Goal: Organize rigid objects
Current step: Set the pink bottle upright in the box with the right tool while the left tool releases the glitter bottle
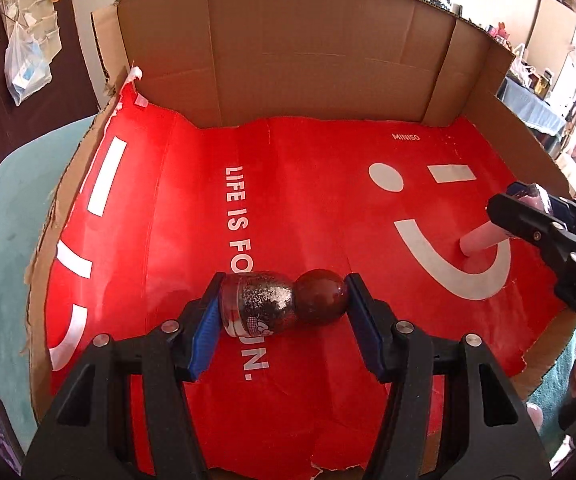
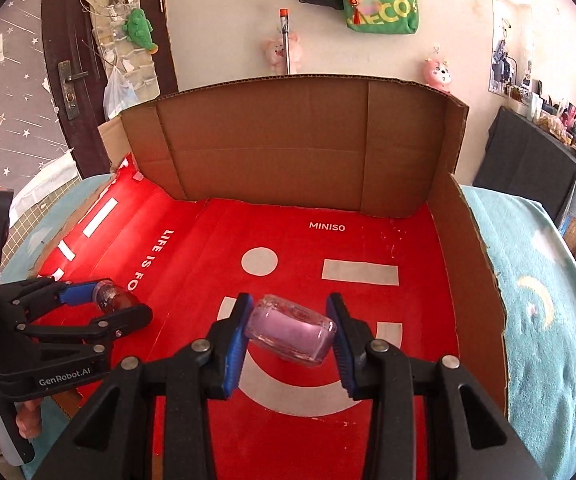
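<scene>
The left gripper (image 1: 284, 308) clamps a dark red glitter bottle (image 1: 284, 304) sideways above the red paper (image 1: 308, 184) lining the cardboard box (image 1: 288, 40); the right gripper (image 1: 528, 200) grips a pink bottle (image 1: 484, 240).

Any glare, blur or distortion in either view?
Left wrist view: sharp, fisheye bends the brown cardboard wall; glare on the dark red glittery bottle. Right wrist view: sharp, dark vignette corners; red printed paper liner brightly lit, no blur.

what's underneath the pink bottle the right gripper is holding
Under the pink bottle, held in the right gripper, lies the red printed sheet with part of its white smile curve. The patch directly beneath the bottle is covered.
</scene>
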The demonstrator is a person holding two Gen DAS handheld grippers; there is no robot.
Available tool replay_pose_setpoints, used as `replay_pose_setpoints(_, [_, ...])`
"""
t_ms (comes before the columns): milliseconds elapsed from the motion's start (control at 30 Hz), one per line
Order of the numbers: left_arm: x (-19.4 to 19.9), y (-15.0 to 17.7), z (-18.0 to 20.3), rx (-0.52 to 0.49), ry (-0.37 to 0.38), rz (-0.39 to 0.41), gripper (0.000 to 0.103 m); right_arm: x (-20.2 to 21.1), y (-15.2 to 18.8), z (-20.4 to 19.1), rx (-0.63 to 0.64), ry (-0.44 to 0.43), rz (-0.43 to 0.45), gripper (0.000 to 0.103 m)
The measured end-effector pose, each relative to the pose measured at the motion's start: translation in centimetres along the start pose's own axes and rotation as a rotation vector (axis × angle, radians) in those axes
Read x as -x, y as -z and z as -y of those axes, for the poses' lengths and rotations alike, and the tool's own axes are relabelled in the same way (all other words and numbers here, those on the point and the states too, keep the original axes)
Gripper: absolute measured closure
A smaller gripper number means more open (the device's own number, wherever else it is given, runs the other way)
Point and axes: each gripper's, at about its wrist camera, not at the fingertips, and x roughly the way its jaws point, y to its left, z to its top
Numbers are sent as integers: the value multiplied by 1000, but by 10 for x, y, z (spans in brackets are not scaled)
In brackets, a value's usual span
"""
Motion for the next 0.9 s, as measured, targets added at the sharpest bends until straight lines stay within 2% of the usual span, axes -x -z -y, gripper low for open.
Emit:
replay_pose_setpoints(233, [1,2,1,-14,-4,-8,47,3,3,0,3,0,-34,63])
replay_pose_setpoints(467, [-2,2,2,-15,-3,-9,47,-2,14,3,-10,-25,-104,64])
replay_pose_setpoints(733, [-3,2,2,-18,-6,-8,47,-26,22,4,-6,16,-170,65])
replay_pose_setpoints(900, [-4,2,2,-18,-7,-9,47,-25,23,3,6,24,-171,65])
